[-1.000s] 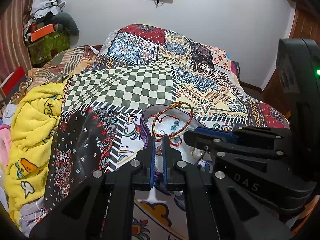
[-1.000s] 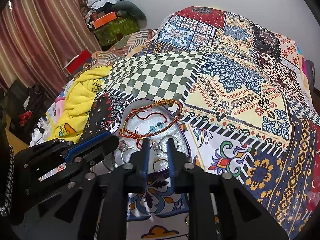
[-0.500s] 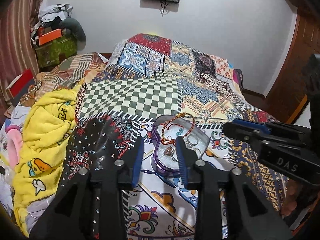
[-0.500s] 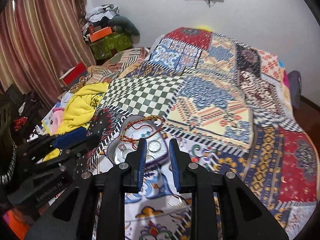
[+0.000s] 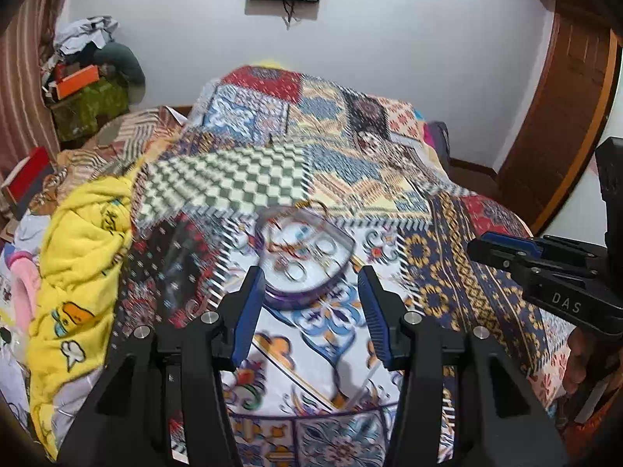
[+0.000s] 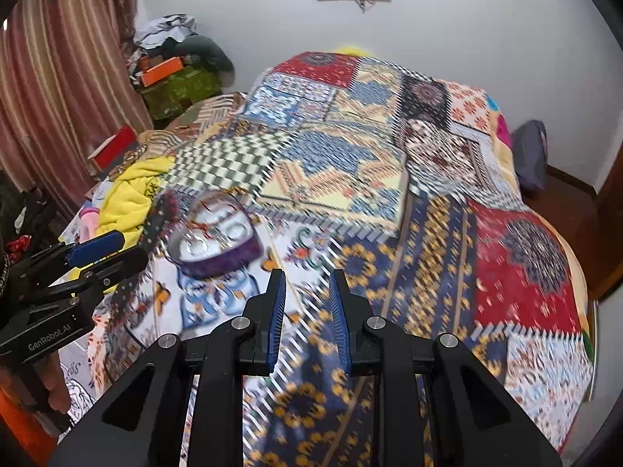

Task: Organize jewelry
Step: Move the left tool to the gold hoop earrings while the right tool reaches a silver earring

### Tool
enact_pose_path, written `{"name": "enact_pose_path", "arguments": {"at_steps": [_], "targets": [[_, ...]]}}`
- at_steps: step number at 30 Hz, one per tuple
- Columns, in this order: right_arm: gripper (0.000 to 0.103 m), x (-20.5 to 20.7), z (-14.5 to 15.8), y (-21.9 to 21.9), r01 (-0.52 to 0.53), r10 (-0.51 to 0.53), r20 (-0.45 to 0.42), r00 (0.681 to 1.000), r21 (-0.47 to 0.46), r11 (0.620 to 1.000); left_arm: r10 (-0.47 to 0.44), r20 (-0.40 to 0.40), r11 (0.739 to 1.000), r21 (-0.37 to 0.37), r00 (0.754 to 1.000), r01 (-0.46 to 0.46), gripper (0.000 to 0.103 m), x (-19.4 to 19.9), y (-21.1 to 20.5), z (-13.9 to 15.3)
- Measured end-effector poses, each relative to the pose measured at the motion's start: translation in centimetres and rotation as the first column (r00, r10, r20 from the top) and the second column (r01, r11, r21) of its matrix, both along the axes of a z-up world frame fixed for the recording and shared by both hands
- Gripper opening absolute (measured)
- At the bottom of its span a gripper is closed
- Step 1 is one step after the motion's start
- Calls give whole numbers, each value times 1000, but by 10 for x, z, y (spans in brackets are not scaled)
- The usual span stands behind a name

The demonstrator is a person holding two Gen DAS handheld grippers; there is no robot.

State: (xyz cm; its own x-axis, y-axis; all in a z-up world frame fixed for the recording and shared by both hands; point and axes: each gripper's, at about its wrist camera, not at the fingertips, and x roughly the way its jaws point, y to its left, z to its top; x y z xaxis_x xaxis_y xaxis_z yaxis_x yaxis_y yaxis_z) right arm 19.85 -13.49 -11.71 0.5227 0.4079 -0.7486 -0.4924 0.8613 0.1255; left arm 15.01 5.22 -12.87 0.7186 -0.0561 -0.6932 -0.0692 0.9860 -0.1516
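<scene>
Item: heart-shaped purple jewelry box [image 5: 307, 260], lid off, lying on the patchwork bedspread [image 5: 447, 280]; we see blurred rings and a red cord bracelet [image 5: 290, 247] inside.

Left claw [image 5: 309, 292]: above the bed near the box, jaws opening, nothing between them.

Right claw [image 6: 307, 295]: narrow gap, holding nothing, well apart from the box.

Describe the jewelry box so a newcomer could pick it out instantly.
Start at the bed's patchwork quilt and find the green-and-white checkered patch. Just in front of that patch, toward the camera, sits the heart-shaped jewelry box. It is the only raised container on the quilt: purple sides, pale lining, rings and a red braided bracelet inside.
</scene>
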Motion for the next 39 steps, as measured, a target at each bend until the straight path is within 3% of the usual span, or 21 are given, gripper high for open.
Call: {"name": "enact_pose_path", "arguments": {"at_steps": [15,22,27,34,39], "targets": [[21,-4,-33,-55,89,-90,-98,991,-10,996,-164,-167,984,-91,972,150,49,25,-56,-58],[21,1,-38,-56,88,-86,-118,989,19,996,-202,-208,978,-101,957,185,49,49,-73,-76],[21,4,-45,-56,82,-77,-134,988,25,996,-198,-197,979,-86,960,184,48,60,-80,-82],[21,10,-49,-56,83,-76,-150,986,40,996,-191,-188,982,-45,963,186,25,60,-85,-89],[21,15,-46,-53,80,-71,-150,986,54,995,-191,-183,982,-50,965,184,25,60,-82,-89]]}}
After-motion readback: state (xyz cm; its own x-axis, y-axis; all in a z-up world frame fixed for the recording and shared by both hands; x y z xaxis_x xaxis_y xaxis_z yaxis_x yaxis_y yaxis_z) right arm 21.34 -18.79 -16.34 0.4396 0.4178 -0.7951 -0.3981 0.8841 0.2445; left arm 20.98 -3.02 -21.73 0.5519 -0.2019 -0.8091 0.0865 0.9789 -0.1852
